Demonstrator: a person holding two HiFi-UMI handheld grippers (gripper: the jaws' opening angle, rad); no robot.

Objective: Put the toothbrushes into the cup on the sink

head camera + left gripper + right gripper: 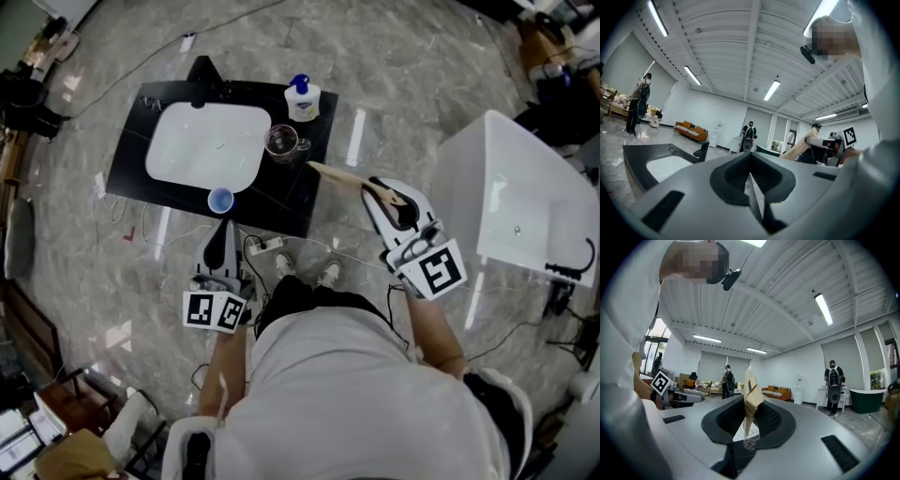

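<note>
The right gripper (pixel 377 187) grips a wrapped toothbrush (pixel 336 173), with the glass cup (pixel 281 142) just ahead. The left gripper (pixel 221 230) is closed and empty.

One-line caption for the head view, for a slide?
Right gripper holds a wrapped toothbrush out toward the glass cup on the black sink counter; left gripper shut and empty.

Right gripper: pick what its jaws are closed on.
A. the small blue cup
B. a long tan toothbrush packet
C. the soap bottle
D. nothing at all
B: in the right gripper view the tan toothbrush packet stands pinched between the jaws. The head view shows it sticking out of the right gripper toward the glass cup.
</note>
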